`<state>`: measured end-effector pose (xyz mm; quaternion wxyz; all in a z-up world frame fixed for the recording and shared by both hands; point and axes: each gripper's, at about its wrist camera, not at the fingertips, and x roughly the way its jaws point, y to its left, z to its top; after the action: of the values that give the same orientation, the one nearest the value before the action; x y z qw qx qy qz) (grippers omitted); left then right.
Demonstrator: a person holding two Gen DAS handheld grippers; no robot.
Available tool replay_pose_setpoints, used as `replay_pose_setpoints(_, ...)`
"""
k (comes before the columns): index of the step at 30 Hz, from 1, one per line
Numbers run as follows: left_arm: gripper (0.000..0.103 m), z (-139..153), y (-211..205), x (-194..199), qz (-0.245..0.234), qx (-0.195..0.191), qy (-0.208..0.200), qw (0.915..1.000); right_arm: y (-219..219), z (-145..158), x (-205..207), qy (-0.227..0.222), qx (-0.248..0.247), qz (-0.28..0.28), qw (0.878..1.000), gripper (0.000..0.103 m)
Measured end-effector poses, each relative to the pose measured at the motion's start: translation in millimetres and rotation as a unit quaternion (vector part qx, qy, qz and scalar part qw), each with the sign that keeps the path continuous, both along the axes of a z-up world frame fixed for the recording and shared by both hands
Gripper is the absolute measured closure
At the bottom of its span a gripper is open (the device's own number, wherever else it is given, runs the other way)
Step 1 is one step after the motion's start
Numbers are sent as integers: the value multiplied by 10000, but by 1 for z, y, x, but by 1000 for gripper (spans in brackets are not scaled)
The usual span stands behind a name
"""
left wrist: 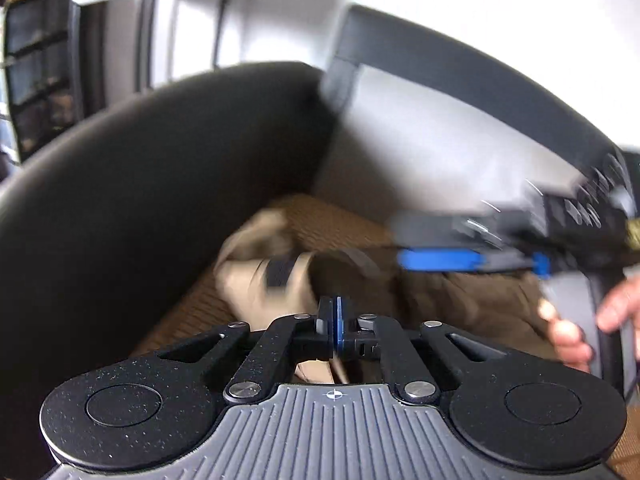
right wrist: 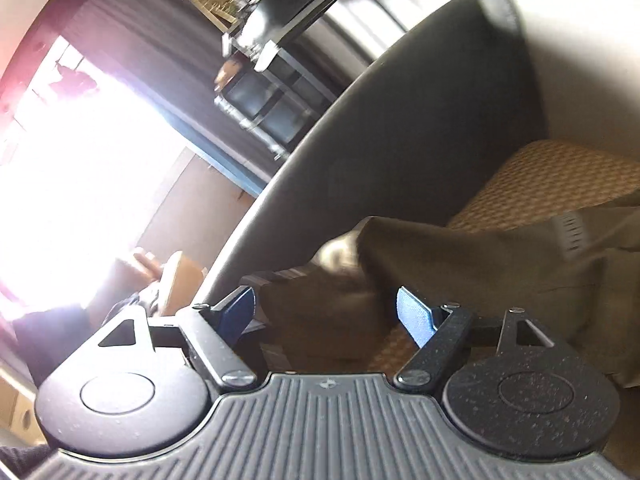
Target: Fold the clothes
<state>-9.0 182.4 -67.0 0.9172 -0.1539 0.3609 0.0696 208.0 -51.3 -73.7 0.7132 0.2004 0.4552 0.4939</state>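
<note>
No brand, label or readable writing shows on anything in either view.

A dark curved chair back (left wrist: 160, 184) rises just behind the woven tan seat cushion (left wrist: 340, 224) and walls off that side. Further back stand a black shelf unit (left wrist: 36, 68) and a pale wall.

The brown garment (left wrist: 460, 300) lies crumpled on the cushion, with a lighter tan part (left wrist: 248, 280) bunched beside the chair back; blur hides its exact shape, so its long axis cannot be told.

The left claw (left wrist: 339, 330) is clenched, blue pads pressed together; whether any cloth is caught between them cannot be told.

The right claw (right wrist: 330, 312) stands spread wide over the garment (right wrist: 480, 260), its pads (right wrist: 414, 316) pressing nothing. In the left view it (left wrist: 440, 260) hangs blurred above the cloth, a bare hand (left wrist: 572, 332) on its handle.
</note>
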Motion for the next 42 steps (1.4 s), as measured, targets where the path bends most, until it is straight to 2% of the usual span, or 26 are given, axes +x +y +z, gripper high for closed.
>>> replay_pose_setpoints(2,103,-17,-2,8,-65,-112,98,9999,14,-1,1,61,-93,173,9998,20)
replay_pose_setpoints(5,103,-38,-7,5,-35,-67,350,9994,37,-6,5,-236,-646,329,9971,20)
replay_pose_setpoints(6,92,-43,-5,0,60,-82,433,9990,42,-8,6,-378,-794,349,9955,20)
replay_pose_setpoints(7,78,-49,-2,-7,202,-134,515,9984,48,-10,6,-513,-955,383,9934,20)
replay_pose_setpoints(9,78,-61,8,-30,624,-202,752,9950,56,-16,1,-736,-1300,583,9871,21)
replay_pose_setpoints(11,78,-75,26,-49,1125,-284,1036,9878,60,-27,-9,-881,-1578,837,9800,21)
replay_pose_setpoints(14,78,-93,53,-68,1678,-449,1347,9755,66,-47,-42,-1152,-2076,1378,9616,28)
replay_pose_setpoints(16,78,-98,63,-73,1803,-461,1400,9725,79,-65,-65,-1572,-2345,1888,9406,30)
replay_pose_setpoints(17,78,-100,66,-74,1829,-462,1415,9718,86,-74,-80,-1929,-2498,2165,9239,30)
replay_pose_setpoints(20,76,-108,72,-74,1891,-498,1476,9695,103,-99,-121,-3036,-2962,2897,8580,30)
replay_pose_setpoints(22,75,-112,74,-73,1938,-574,1524,9674,109,-111,-138,-3664,-3106,3110,8201,29)
replay_pose_setpoints(24,72,-99,69,-92,1955,-613,1528,9668,114,-123,-153,-4316,-3209,3255,7777,26)
replay_pose_setpoints(25,69,-95,69,-101,1965,-618,1526,9666,116,-127,-157,-4554,-3234,3265,7625,26)
replay_pose_setpoints(27,65,-96,70,-103,2000,-630,1538,9656,120,-132,-159,-4967,-3218,3206,7396,29)
replay_pose_setpoints(28,65,-94,70,-104,2016,-625,1540,9653,121,-130,-157,-5035,-3176,3149,7392,39)
replay_pose_setpoints(29,65,-92,70,-105,2030,-611,1541,9650,122,-118,-150,-4819,-3065,3038,7626,90)
replay_pose_setpoints(32,64,-84,64,-100,2011,-489,1509,9666,120,-77,-126,-4110,-2662,2638,8311,94)
replay_pose_setpoints(33,62,-80,60,-95,1962,-423,1463,9686,113,-51,-112,-3784,-2391,2369,8623,95)
replay_pose_setpoints(34,58,-75,55,-89,1898,-350,1399,9712,106,-23,-97,-3491,-2117,2107,8882,95)
replay_pose_setpoints(36,53,-65,42,-69,1736,-234,1193,9773,85,40,-59,-3023,-1550,1557,9276,96)
replay_pose_setpoints(38,51,-57,29,-44,1586,-181,960,9825,61,101,-16,-2507,-978,964,9583,96)
replay_pose_setpoints(39,50,-55,22,-29,1528,-208,834,9845,48,129,6,-2277,-728,662,9687,96)
replay_pose_setpoints(42,45,-50,-5,23,1333,-273,448,9897,10,193,58,-1762,-220,-108,9840,96)
